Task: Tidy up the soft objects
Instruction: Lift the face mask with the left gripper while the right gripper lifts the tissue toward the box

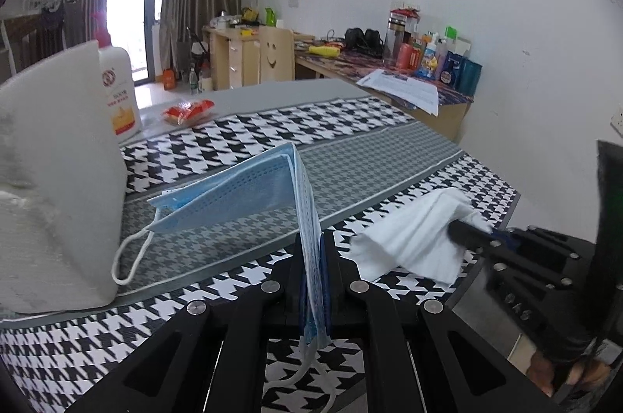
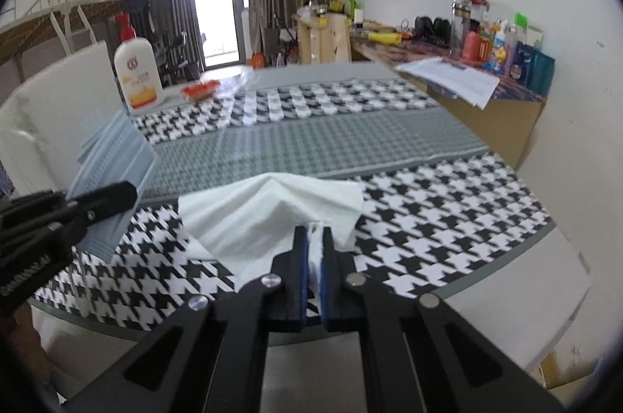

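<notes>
A houndstooth-clothed table (image 2: 447, 218) fills a cluttered bedroom. A lotion bottle (image 2: 137, 78) and white cushion (image 1: 50, 179) stand left. The left gripper (image 1: 313, 249) pinches a blue face mask (image 1: 241, 187); the right gripper (image 2: 314, 241) pinches a white tissue (image 2: 268, 214).

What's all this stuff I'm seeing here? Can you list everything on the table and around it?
blue pleated face mask: one, light blue with white ear loops, held up off the table
white paper tissue: one, white, near table edge, partly lifted
houndstooth tablecloth: one, black, white and grey, covering the table
white lotion pump bottle: one, white with red pump, far left of the table
red snack packet: one, red, beside the bottle
white foam block: one, white, left of the mask
cluttered side desk: one, wooden, along the right wall
left gripper: black, shut on the mask
right gripper: black, shut on the tissue
</notes>
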Action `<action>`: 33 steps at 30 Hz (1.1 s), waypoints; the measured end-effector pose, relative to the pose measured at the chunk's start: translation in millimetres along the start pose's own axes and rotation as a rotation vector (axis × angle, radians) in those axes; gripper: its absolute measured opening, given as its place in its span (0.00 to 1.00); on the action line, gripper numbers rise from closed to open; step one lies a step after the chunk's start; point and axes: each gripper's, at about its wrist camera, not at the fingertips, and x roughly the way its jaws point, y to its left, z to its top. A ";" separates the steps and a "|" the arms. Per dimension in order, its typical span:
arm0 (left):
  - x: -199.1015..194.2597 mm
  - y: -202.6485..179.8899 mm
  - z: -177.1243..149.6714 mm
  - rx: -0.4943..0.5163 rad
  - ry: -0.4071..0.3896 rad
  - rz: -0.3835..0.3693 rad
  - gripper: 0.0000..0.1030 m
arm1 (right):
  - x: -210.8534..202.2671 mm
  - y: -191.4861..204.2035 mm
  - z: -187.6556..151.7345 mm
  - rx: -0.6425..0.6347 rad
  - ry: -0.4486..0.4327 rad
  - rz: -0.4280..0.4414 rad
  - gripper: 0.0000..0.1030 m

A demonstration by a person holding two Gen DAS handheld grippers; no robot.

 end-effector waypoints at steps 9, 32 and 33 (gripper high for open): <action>-37.4 0.2 -1.4 0.013 -0.073 0.031 0.06 | -37.7 0.6 11.0 0.018 -0.101 0.030 0.07; -158.4 15.2 -26.6 0.004 -0.270 0.221 0.06 | -126.5 41.5 4.4 -0.044 -0.295 0.188 0.07; -164.4 17.0 -28.7 0.003 -0.279 0.234 0.06 | -128.9 44.6 4.7 -0.049 -0.301 0.200 0.07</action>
